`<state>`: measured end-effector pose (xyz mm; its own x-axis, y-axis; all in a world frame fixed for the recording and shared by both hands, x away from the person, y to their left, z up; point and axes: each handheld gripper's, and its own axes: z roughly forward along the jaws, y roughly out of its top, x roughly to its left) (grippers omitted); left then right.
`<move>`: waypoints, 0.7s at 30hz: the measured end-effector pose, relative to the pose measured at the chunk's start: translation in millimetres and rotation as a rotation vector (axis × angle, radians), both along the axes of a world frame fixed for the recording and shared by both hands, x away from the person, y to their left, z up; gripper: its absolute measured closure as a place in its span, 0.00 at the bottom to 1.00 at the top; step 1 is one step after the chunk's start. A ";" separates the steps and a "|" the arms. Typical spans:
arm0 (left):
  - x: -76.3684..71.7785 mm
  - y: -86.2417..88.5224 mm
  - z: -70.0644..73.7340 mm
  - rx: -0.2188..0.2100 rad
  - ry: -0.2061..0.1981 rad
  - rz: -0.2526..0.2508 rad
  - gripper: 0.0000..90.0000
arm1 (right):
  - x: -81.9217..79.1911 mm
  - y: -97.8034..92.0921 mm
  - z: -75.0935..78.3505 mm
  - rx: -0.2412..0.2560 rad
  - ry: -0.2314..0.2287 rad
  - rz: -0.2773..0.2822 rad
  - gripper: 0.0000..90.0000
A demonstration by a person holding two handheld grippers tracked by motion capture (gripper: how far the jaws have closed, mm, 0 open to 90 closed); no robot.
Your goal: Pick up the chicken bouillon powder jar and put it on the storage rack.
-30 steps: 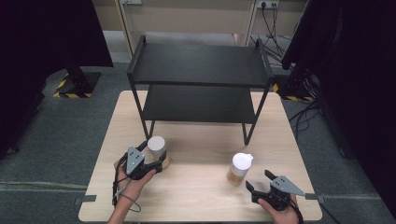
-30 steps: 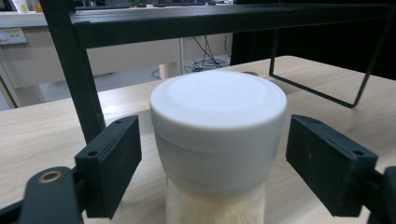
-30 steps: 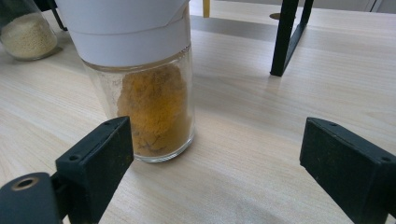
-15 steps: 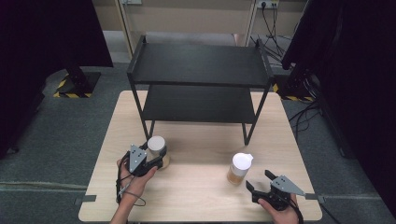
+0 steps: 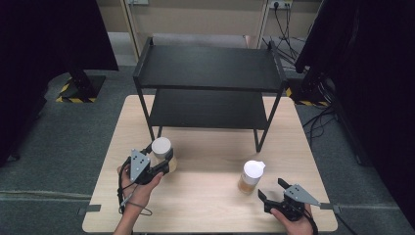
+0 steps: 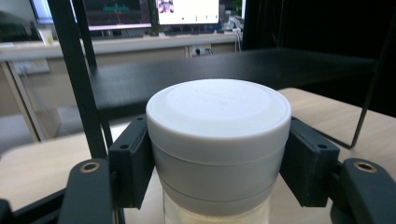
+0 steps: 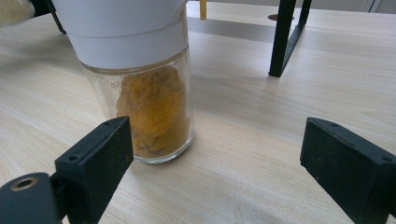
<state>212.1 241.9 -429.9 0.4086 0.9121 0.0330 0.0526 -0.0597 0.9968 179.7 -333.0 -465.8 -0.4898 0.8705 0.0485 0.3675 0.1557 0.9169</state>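
Left hand-held gripper [image 5: 157,164] sits at the left front of the desk [image 5: 210,161], its jaws closed against the white cap of a jar with pale contents [image 5: 163,152]. In the left gripper view the pads [image 6: 133,163] press the cap [image 6: 218,135] from both sides, just below its rim; the jar stands upright, and whether its base rests on the wood cannot be told. It stands just in front of the black two-tier shelf rack [image 5: 210,83], near the rack's front left leg.

Right hand-held gripper [image 5: 274,195] lies low at the right front of the desk, jaws spread wide and holding nothing. The spice jar [image 5: 250,176], clear glass with orange-yellow powder and a white flip-top cap, stands upright just ahead and to the left of it. In the right gripper view the spice jar [image 7: 149,84] is off centre: close to the left pad [image 7: 100,158], well apart from the right pad [image 7: 348,163], and not between them.

Judgement: the grasp step is done on the left, pending on the right. The work appears to be moving both jars onto the rack. The left jar looks ready to lift; a cap grip calls for a level carry. The right gripper would need to shift left and forward to centre the jar before closing.
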 end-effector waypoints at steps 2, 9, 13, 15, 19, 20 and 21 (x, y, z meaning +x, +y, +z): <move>-1.0 -0.9 6.4 -0.008 -0.014 0.004 0.38 | 0.1 0.0 0.0 0.000 0.000 0.000 0.11; -1.5 -5.1 25.8 -0.035 -0.048 0.020 0.38 | -0.5 0.0 -0.5 0.000 -0.004 -0.001 0.11; -1.3 -7.9 38.6 -0.057 -0.072 0.023 0.38 | -0.5 -0.1 -0.5 0.002 -0.003 -0.003 0.11; -1.1 -10.8 45.1 -0.055 -0.082 0.031 0.38 | -0.4 -0.2 -0.4 0.002 -0.003 -0.003 0.11; -0.5 -15.8 58.1 -0.074 -0.112 0.044 0.38 | -0.6 -0.3 -0.7 0.003 -0.004 -0.004 0.11; -0.4 -16.8 60.8 -0.076 -0.119 0.046 0.38 | -0.6 -0.4 -0.7 0.004 -0.004 -0.004 0.11; -0.3 -17.5 63.4 -0.076 -0.124 0.049 0.38 | -0.6 -0.5 -0.7 0.004 -0.003 -0.004 0.11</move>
<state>211.7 224.4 -366.5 0.3602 0.9328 0.0106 -0.0702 0.0157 0.9974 179.1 -333.5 -466.6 -0.4862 0.8724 0.0507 0.3652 0.1501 0.9188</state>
